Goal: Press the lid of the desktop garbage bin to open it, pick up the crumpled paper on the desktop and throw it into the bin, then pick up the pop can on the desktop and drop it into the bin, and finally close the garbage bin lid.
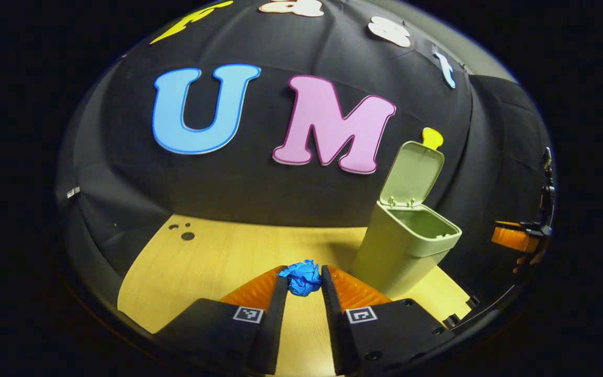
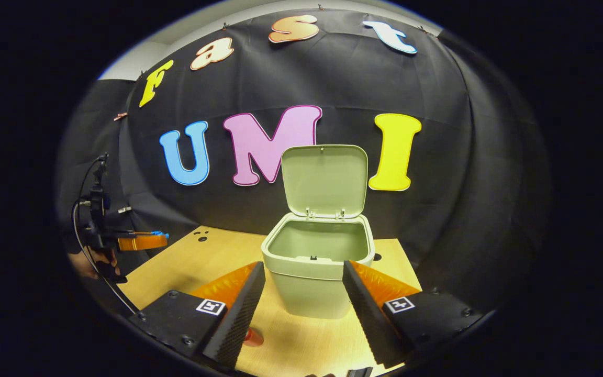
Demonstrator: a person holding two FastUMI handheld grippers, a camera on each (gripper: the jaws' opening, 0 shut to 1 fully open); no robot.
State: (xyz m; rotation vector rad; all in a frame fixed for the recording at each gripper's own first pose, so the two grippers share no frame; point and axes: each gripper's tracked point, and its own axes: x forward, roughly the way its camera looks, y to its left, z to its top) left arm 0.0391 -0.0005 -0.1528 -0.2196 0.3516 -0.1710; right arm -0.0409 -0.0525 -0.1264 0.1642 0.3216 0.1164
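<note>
A blue crumpled paper (image 1: 304, 275) sits pinched between the fingertips of my left gripper (image 1: 304, 284), which is shut on it above the wooden table (image 1: 218, 262). The pale green bin (image 1: 403, 248) stands ahead to the right with its lid (image 1: 412, 173) swung up. In the right gripper view the bin (image 2: 314, 272) is straight ahead, lid (image 2: 325, 180) upright and its inside bare. My right gripper (image 2: 303, 266) is open, its fingers wide either side of the bin's front. A red round object (image 2: 253, 337), likely the pop can, peeks out beside the left finger. The left gripper (image 2: 142, 241) hovers far left with the paper (image 2: 158, 234).
The black cloth wall closes off the back and sides. Small dark holes (image 1: 187, 235) mark the table's far left corner. The right gripper (image 1: 516, 238) and a hand appear at the far right of the left gripper view. A cable hangs from the left gripper (image 2: 84, 246).
</note>
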